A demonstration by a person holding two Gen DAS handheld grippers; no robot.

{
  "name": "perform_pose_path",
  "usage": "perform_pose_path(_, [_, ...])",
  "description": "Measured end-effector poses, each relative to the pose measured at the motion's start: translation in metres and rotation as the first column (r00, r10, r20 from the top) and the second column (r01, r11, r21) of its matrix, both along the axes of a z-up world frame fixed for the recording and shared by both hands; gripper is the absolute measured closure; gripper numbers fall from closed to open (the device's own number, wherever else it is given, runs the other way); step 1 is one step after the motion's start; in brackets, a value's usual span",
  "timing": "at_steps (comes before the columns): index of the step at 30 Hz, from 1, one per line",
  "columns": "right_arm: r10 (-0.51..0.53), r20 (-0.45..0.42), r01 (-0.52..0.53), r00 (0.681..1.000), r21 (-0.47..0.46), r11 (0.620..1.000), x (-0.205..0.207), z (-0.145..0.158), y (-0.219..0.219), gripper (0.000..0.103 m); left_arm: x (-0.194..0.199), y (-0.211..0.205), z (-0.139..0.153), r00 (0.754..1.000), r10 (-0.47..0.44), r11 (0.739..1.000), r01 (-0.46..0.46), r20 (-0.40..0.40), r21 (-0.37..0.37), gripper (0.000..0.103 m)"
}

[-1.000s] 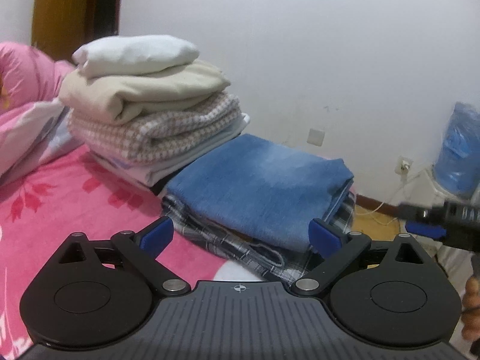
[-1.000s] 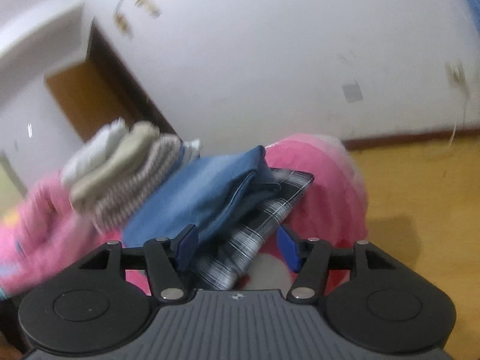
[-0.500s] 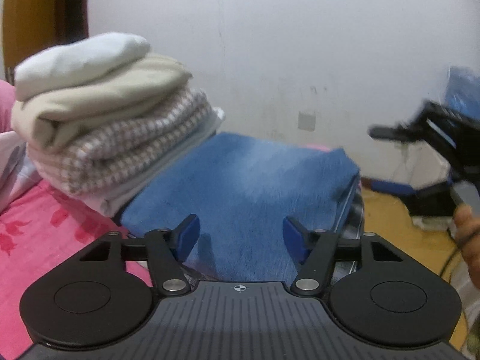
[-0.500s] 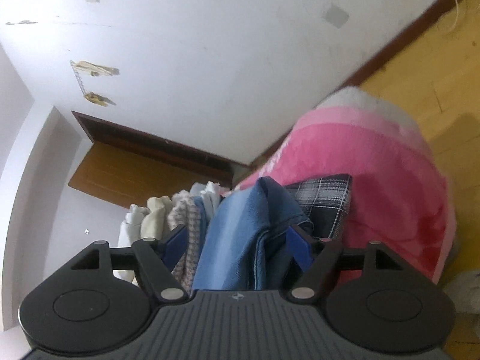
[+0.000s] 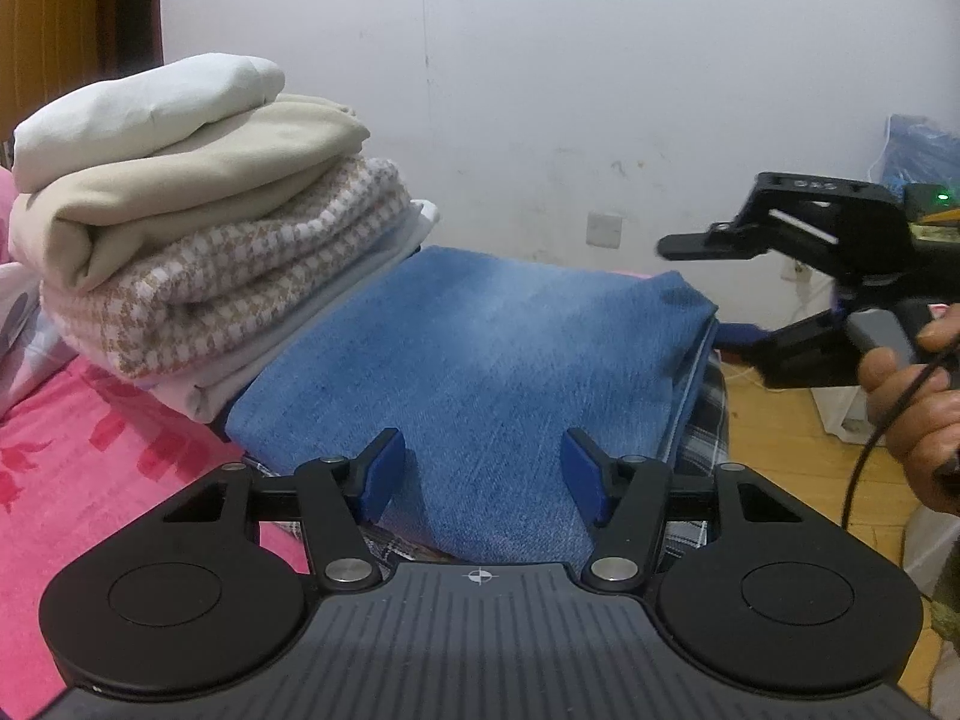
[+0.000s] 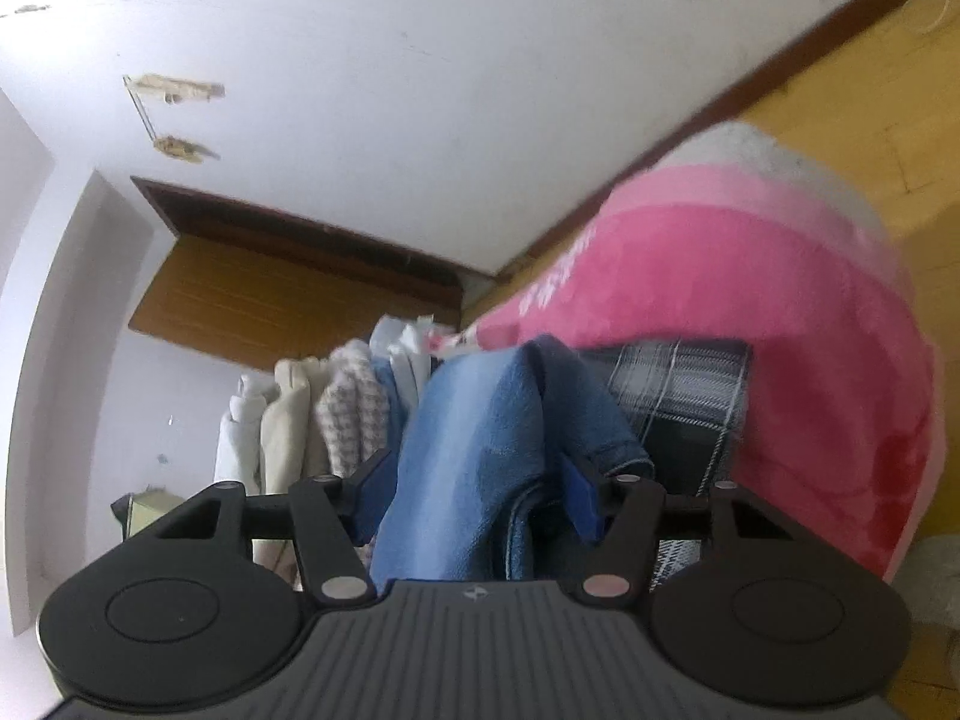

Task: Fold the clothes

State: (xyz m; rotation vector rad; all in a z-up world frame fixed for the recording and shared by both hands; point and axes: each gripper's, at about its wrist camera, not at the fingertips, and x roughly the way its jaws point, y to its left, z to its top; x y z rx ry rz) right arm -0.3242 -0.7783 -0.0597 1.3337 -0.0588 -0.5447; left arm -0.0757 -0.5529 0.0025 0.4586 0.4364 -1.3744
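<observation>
Folded blue jeans lie on a plaid garment on the pink bed. My left gripper is open, its blue pads either side of the jeans' near edge. A hand holds my right gripper at the jeans' right edge, one finger above and one below. In the right wrist view, rolled sideways, my right gripper is open with the jeans' layered edge between its fingers; the plaid garment lies beside it.
A stack of folded clothes, white on beige on houndstooth, stands just left of the jeans and overlaps them. The bed edge drops to a wooden floor on the right. A blue bag and a wall socket sit by the white wall.
My left gripper moved forward onto the jeans' near edge and its jaws narrowed. My right gripper rolled sideways and closed in on the jeans' right edge.
</observation>
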Motion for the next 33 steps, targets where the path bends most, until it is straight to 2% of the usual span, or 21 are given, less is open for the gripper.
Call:
perform_pose_path(2, [0.022,-0.002,-0.022,1.000,-0.006,1.000,0.005,0.001,-0.002,0.044,-0.001,0.000,0.000,1.000,0.001,1.000,-0.001,0.000,-0.001,0.044])
perform_pose_path(4, [0.027,-0.012,-0.027,1.000,0.000,1.000,0.009,-0.002,-0.003,0.060,-0.003,-0.001,0.000,1.000,0.006,1.000,-0.006,-0.001,-0.003,0.044])
perform_pose_path(5, [0.027,0.011,-0.027,1.000,0.017,0.999,0.009,-0.006,-0.004,0.080,-0.003,-0.001,-0.001,1.000,0.007,1.000,-0.008,-0.003,-0.004,0.044])
perform_pose_path(8, [0.018,0.182,-0.038,0.983,0.111,0.993,0.002,-0.026,-0.005,0.088,-0.002,0.000,-0.001,1.000,0.008,1.000,-0.008,-0.010,-0.004,0.044])
perform_pose_path(11, [-0.032,0.323,-0.031,0.946,0.187,0.982,0.001,-0.053,0.002,0.090,-0.003,0.000,-0.002,1.000,0.003,1.000,-0.003,-0.014,-0.003,0.044])
perform_pose_path(13, [-0.074,0.408,-0.027,0.910,0.236,0.971,0.001,-0.073,0.008,0.090,-0.003,0.000,-0.003,1.000,0.000,1.000,0.000,-0.018,-0.004,0.044])
perform_pose_path(16, [-0.142,0.524,-0.031,0.840,0.308,0.951,0.002,-0.102,0.017,0.093,-0.005,-0.001,-0.004,1.000,-0.011,1.000,0.011,-0.020,-0.004,0.043])
perform_pose_path(19, [-0.217,0.622,-0.045,0.752,0.377,0.925,0.002,-0.132,0.026,0.095,-0.010,-0.002,-0.005,1.000,-0.030,1.000,0.030,-0.001,0.003,0.042])
perform_pose_path(21, [-0.268,0.677,-0.061,0.685,0.420,0.906,0.003,-0.151,0.032,0.090,-0.010,-0.002,-0.005,0.999,-0.036,0.999,0.036,0.010,0.003,0.042])
perform_pose_path(22, [-0.281,0.673,-0.045,0.684,0.423,0.905,-0.002,-0.152,0.035,0.089,-0.009,-0.001,-0.005,0.999,-0.036,0.999,0.036,0.006,0.002,0.042])
perform_pose_path(24, [-0.279,0.589,0.044,0.759,0.381,0.924,-0.022,-0.130,0.038,0.076,-0.006,-0.001,-0.006,0.999,-0.032,0.999,0.032,-0.007,0.001,0.042])
perform_pose_path(26, [-0.316,0.502,0.158,0.805,0.332,0.930,-0.042,-0.109,0.045,0.067,-0.003,0.000,-0.006,0.999,-0.032,0.999,0.032,-0.015,-0.002,0.042])
perform_pose_path(29, [-0.366,0.415,0.308,0.833,0.201,0.930,-0.058,-0.074,0.050,0.067,-0.001,0.002,-0.007,0.999,-0.033,0.999,0.032,-0.025,-0.007,0.042])
perform_pose_path(33, [-0.251,0.379,0.252,0.891,0.047,0.967,-0.032,-0.040,0.029,0.073,0.001,0.006,-0.007,0.999,-0.037,0.999,0.037,-0.032,-0.010,0.041])
